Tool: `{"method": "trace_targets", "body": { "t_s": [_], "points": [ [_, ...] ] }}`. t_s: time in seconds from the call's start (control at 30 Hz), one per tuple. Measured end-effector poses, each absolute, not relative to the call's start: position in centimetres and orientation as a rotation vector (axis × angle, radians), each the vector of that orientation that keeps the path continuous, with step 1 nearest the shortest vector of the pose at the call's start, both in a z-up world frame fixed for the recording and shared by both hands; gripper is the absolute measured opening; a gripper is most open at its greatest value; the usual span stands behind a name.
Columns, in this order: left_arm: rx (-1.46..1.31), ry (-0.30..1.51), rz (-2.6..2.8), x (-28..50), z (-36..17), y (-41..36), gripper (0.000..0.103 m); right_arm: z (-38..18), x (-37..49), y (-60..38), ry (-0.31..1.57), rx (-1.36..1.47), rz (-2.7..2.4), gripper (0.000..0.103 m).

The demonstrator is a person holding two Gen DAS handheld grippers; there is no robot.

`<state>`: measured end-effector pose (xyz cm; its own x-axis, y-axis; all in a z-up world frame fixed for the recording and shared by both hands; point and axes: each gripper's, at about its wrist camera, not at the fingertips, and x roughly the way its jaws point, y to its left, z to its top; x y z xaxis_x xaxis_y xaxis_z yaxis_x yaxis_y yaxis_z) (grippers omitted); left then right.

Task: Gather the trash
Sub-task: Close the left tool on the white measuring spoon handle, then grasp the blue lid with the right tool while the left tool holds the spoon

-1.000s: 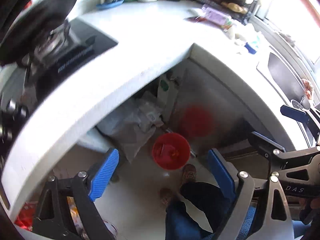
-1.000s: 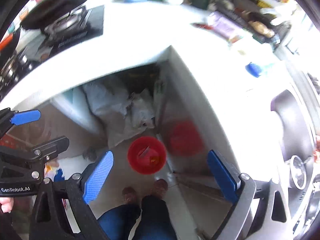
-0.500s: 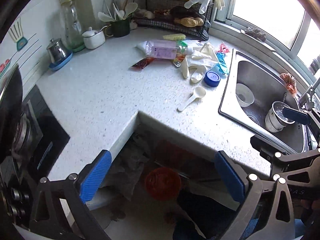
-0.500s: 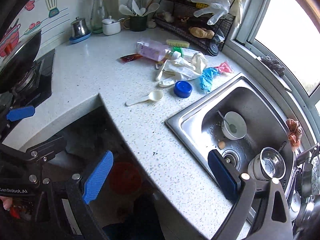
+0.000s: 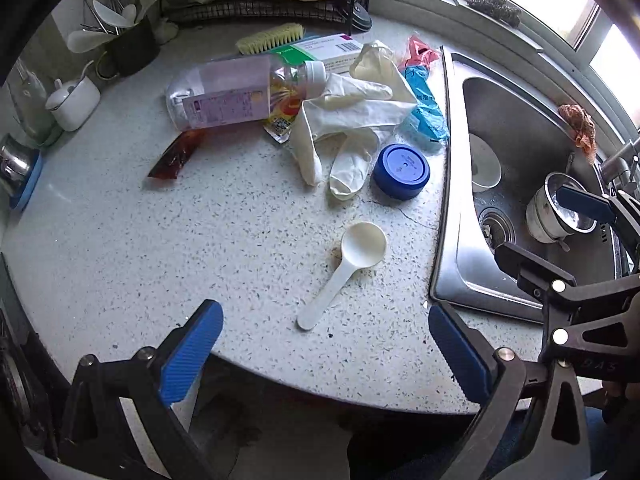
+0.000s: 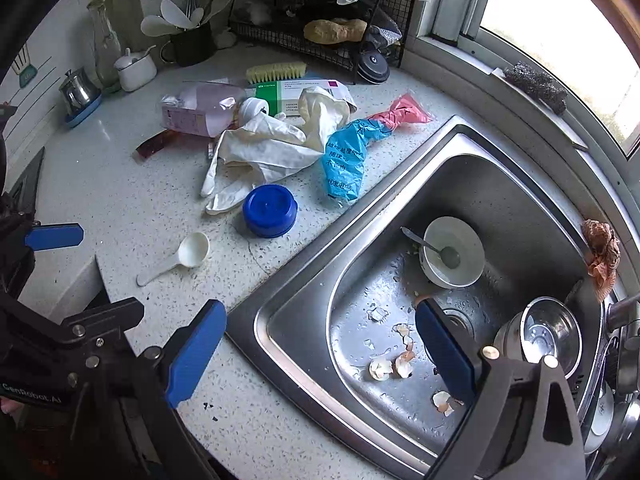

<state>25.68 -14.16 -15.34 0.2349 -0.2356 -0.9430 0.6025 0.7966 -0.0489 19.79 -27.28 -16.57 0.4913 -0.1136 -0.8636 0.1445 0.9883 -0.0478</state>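
Both grippers, left gripper (image 5: 326, 344) and right gripper (image 6: 320, 344), are hanging wide open and holding nothing. Trash is lying uncollected: gloves (image 5: 344, 120), bottle (image 5: 240, 94) and wrapper (image 5: 426, 114) far on the counter (image 5: 120, 240), eggshells (image 6: 390, 366) in the sink (image 6: 520, 200) at right.

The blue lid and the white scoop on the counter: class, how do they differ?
The blue lid is round, flat-topped and dark blue; the white scoop is white with a bowl and a long handle. The lid lies nearer the gloves, the scoop nearer the counter's front edge. Both look plastic and rest on the speckled counter.
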Motion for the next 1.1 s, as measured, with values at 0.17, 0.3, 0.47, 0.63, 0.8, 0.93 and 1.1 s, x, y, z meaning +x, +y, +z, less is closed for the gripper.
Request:
{"method": "trace_targets", "body": {
  "t_s": [0.17, 0.3, 0.47, 0.63, 0.8, 0.93, 1.1],
  "points": [
    [0.435, 1.241, -0.574, 27.0, -18.1, -15.3, 0.102, -18.4, 21.5, -28.6, 1.082, 0.045, -0.163, 0.095],
    [0.439, 1.244, -0.559, 27.5, -19.0, -15.5, 0.098, -19.2, 22.5, -29.1, 1.104, 0.052, -0.15, 0.095],
    [0.422, 1.258, -0.568, 28.5, -19.6, -16.2, 0.084, -19.3, 23.2, -29.1, 1.113, 0.049, -0.137, 0.095],
    [0.455, 1.234, -0.624, 28.5, -19.4, -17.5, 0.064, -19.2, 24.1, -29.5, 1.112, 0.049, -0.142, 0.095],
    [0.443, 1.222, -0.634, 28.1, -19.2, -18.4, 0.011, -18.7, 24.3, -29.6, 1.099, 0.057, -0.136, 0.095],
    [0.395, 1.221, -0.608, 28.7, -18.9, -17.3, 0.009, -18.7, 24.6, -29.5, 1.104, 0.083, -0.121, 0.095],
    [0.276, 1.207, -0.524, 29.4, -18.5, -15.4, 0.008, -18.5, 25.8, -28.6, 1.106, 0.076, -0.089, 0.095]
  ]
}}
